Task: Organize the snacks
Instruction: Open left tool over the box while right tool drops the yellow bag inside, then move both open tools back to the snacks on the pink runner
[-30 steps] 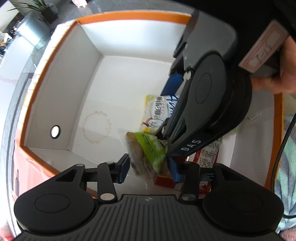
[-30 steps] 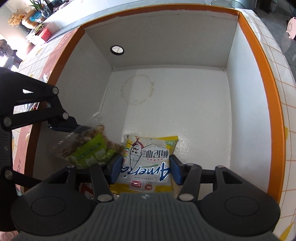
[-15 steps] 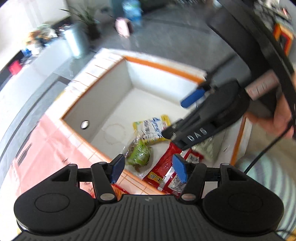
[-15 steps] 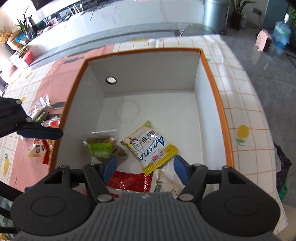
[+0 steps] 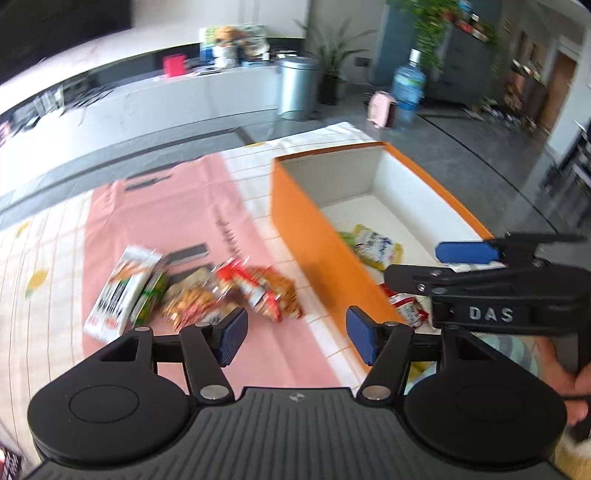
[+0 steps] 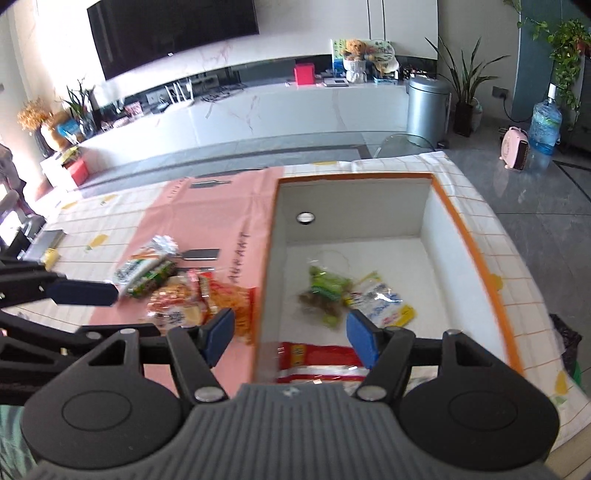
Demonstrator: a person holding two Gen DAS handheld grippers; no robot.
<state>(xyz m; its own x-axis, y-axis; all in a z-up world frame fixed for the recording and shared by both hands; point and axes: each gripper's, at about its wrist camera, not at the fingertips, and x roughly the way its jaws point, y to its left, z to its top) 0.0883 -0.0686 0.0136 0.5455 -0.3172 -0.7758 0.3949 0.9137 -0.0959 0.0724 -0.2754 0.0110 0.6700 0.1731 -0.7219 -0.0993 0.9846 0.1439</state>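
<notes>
Left tool (image 5: pixel 295 334) spreading wider, nothing between its pads, loose snack packets (image 5: pixel 195 291) on the desk (image 5: pixel 48 258) just ahead. Right tool (image 6: pixel 290 334) spread, empty, above the orange box (image 6: pixel 465 236); green packet (image 6: pixel 327 290) and yellow packet (image 6: pixel 380 301) lie inside, just beyond it.

I am in a home living room: a big wall television (image 6: pixel 173 35) hangs above a long white media cabinet (image 6: pixel 258 110), with potted plants (image 6: pixel 465 88), a teddy bear (image 6: pixel 355 50) and a water jug (image 6: pixel 545 125) on the grey floor far right.
</notes>
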